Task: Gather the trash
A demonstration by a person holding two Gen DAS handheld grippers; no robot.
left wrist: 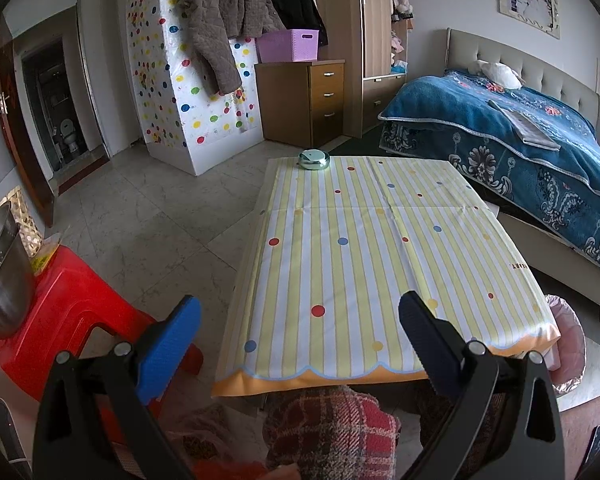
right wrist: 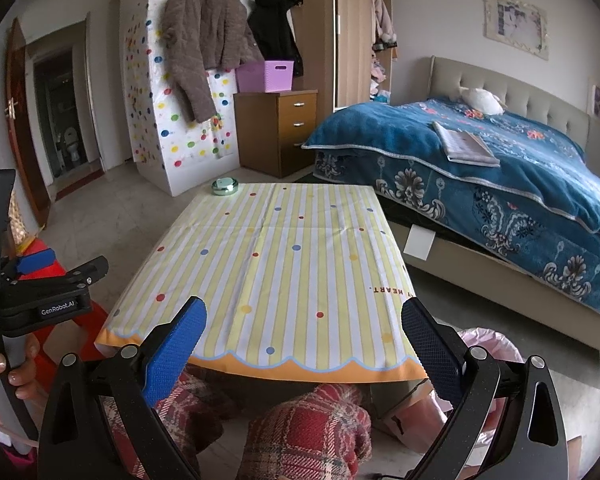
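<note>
Both hand-held grippers, left (left wrist: 300,320) & right (right wrist: 304,320), wide open, holding nothing. Bench (left wrist: 380,240) bare except far-left tin (left wrist: 314,159). Risk: grabbing tin as trash, missing pink-lined bin (left wrist: 568,344) near right.

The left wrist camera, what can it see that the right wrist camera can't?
Only the left wrist view shows the metal bowl on the red stool. Only the right wrist view shows the left gripper from outside, the hand holding it, and the white tag on the bed frame. Both show the striped tablecloth, the round tin, the blue bed and the pink-lined bin.
</note>
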